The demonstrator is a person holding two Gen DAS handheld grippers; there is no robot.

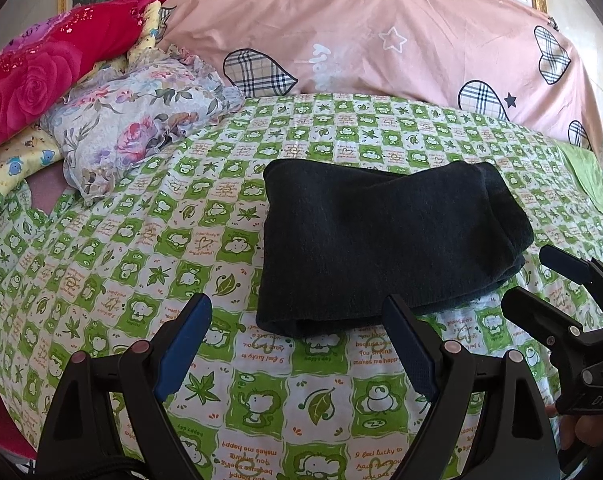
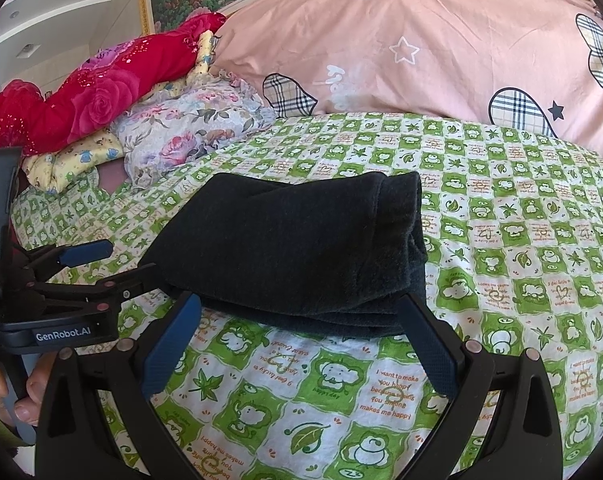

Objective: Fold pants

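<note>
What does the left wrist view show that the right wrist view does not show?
Only the left wrist view shows the plain green cloth at the bed's right edge and the right gripper from outside. Only the right wrist view shows the ceiling and the left gripper from outside. Both show the folded black pants on the green sheet, both grippers open, the pink pillow and the red cloth.
</note>
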